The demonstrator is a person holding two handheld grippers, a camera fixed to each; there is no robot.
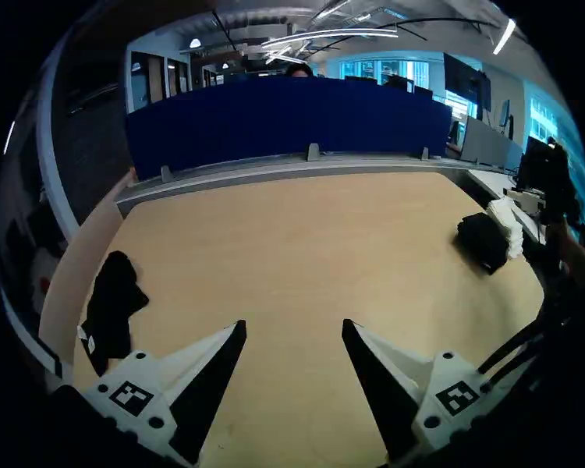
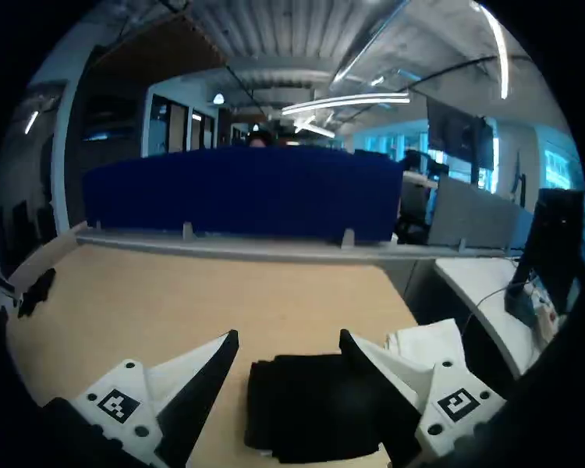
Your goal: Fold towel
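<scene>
On the wooden table, a crumpled black towel lies at the left edge, just beyond my left gripper, which is open with nothing between its fingers. At the table's right edge rests a folded black towel beside a folded white one. In the right gripper view that folded black towel lies directly under my open right gripper, with the white towel behind the right finger. The crumpled black towel appears small at the far left.
A blue partition with a grey ledge runs along the table's far side, and a person's head shows above it. To the right stands another desk with a monitor and cables.
</scene>
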